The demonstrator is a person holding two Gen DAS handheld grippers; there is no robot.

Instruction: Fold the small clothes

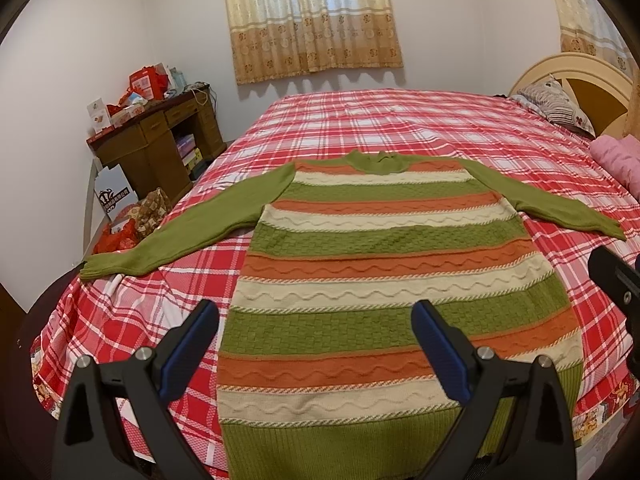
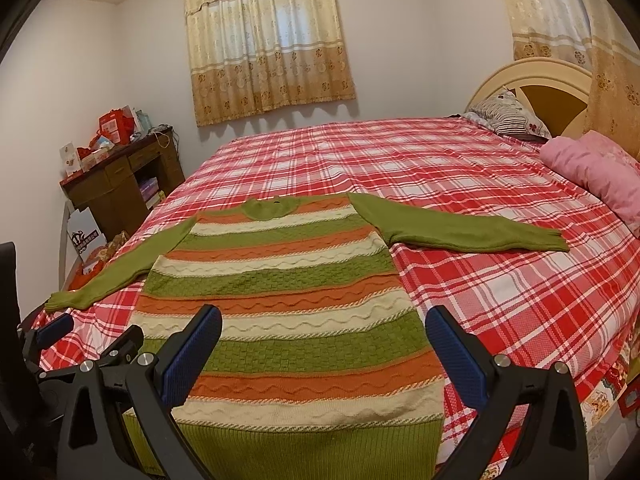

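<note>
A bed under a red-and-white plaid sheet carries a knit sweater spread flat with both green sleeves out, its ribbed hem nearest the tools. The left gripper and right gripper hover above the hem, jaws spread wide, grasping nothing. Its body runs in green, orange and cream bands with wavy cable texture.

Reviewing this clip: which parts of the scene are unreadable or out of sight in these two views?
- Hem of the striped green, orange and cream knitted sweater: in both views its corners lie behind the open left gripper and open right gripper.
- Print on the white box beside the brown wooden desk: too small, blurred.
- Pink bedding roll: cut off by the right edge.
- Sweater's underside: hidden against the red plaid bedspread.
</note>
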